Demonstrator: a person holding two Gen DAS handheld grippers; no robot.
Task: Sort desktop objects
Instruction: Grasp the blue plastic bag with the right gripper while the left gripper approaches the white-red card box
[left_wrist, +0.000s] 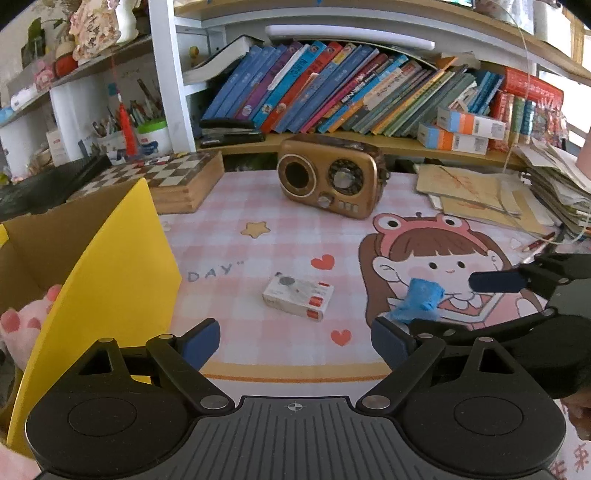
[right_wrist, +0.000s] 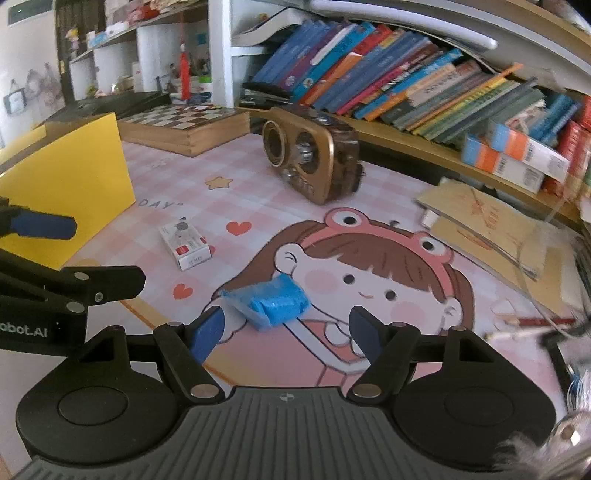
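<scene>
A crumpled blue wrapper (right_wrist: 277, 301) lies on the pink cartoon desk mat (right_wrist: 258, 199), just ahead of my open right gripper (right_wrist: 286, 332), between its fingertips. It also shows in the left wrist view (left_wrist: 421, 297). A small white and red box (left_wrist: 298, 298) lies flat mid-mat, ahead of my open, empty left gripper (left_wrist: 295, 343); it also shows in the right wrist view (right_wrist: 185, 244). A yellow cardboard box (left_wrist: 92, 266) stands open at the left with a pink plush paw (left_wrist: 22, 325) inside.
A gold retro radio (left_wrist: 328, 177) stands at the back of the mat. A chessboard box (left_wrist: 166, 181) lies back left. Stacked brown papers (left_wrist: 480, 192) lie at the right. Leaning books (left_wrist: 332, 88) fill the shelf behind. The right gripper's fingers (left_wrist: 498, 282) show in the left wrist view.
</scene>
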